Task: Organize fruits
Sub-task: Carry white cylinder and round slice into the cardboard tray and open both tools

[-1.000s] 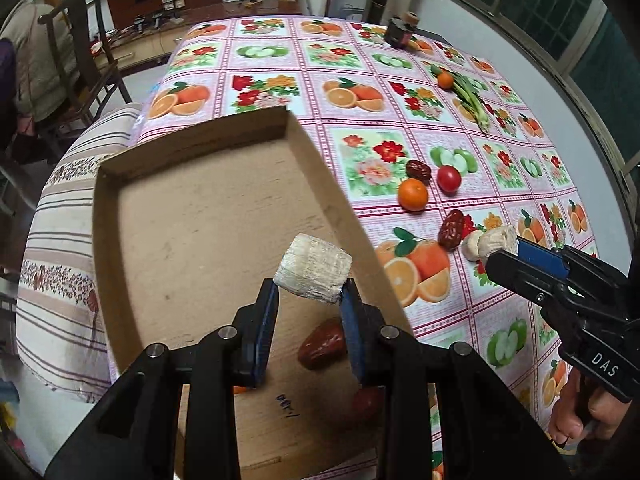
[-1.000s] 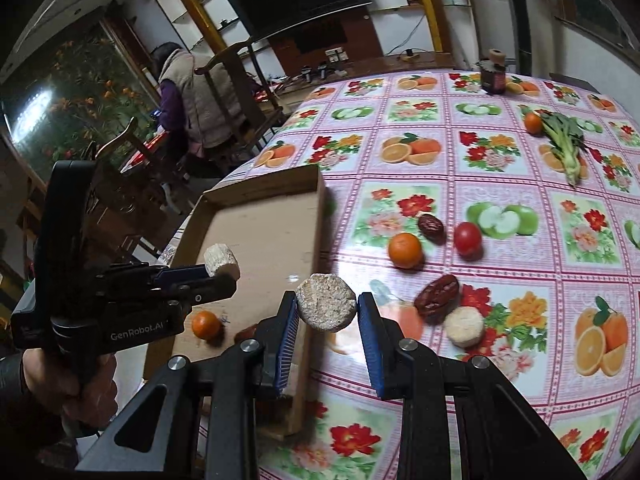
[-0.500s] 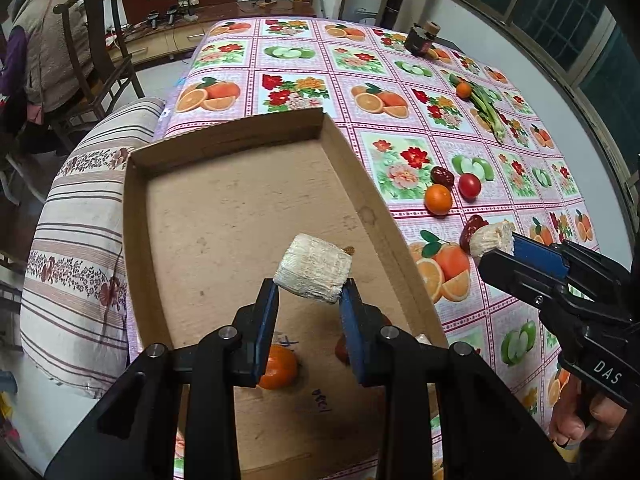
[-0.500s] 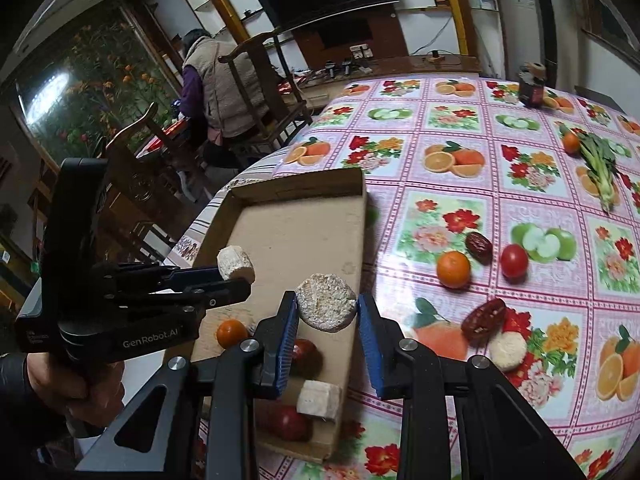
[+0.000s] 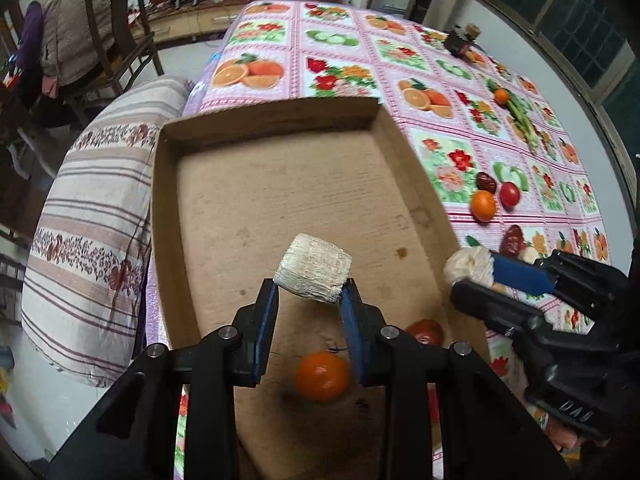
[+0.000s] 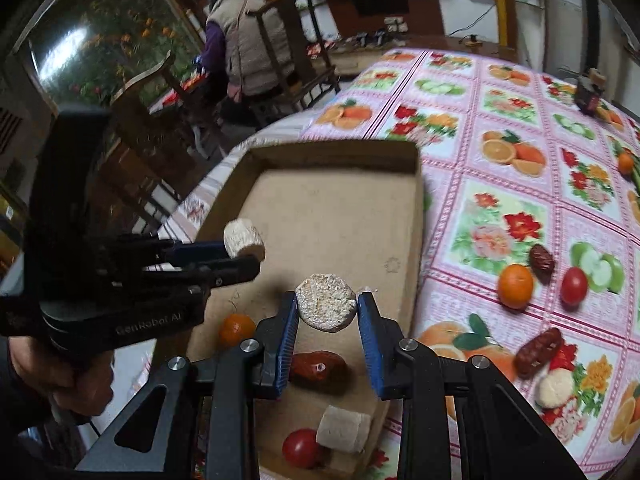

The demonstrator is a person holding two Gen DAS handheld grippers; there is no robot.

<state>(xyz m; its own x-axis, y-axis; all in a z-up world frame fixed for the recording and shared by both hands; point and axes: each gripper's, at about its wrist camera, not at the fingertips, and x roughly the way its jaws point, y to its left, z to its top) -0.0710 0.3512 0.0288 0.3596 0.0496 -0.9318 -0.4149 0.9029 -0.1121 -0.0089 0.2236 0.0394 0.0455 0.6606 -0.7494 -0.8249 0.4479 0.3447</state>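
Observation:
My left gripper [image 5: 308, 294] is shut on a pale ribbed cylinder piece [image 5: 314, 268] and holds it above the cardboard tray [image 5: 280, 184]. My right gripper [image 6: 326, 312] is shut on a similar pale round piece [image 6: 326, 307] above the tray's near right part [image 6: 340, 216]. In the tray lie an orange [image 5: 322, 376], a tomato [image 6: 300, 448], a red date [image 6: 318, 366] and a pale block [image 6: 344, 428]. On the cloth to the right lie an orange [image 6: 516, 286], a tomato [image 6: 574, 286], dates [image 6: 538, 346] and a pale round piece [image 6: 556, 388].
A flowered tablecloth [image 5: 340, 76] covers the table. Green vegetables and a small orange [image 5: 502, 96] lie farther back with a dark jar [image 5: 460, 40]. A striped cushion [image 5: 92, 216] lies left of the tray. A person sits on a chair [image 6: 244, 52] beyond.
Both grippers have moved back toward me and leftward over the tray, each still holding its pale piece. More of the tray's near contents has come into view.

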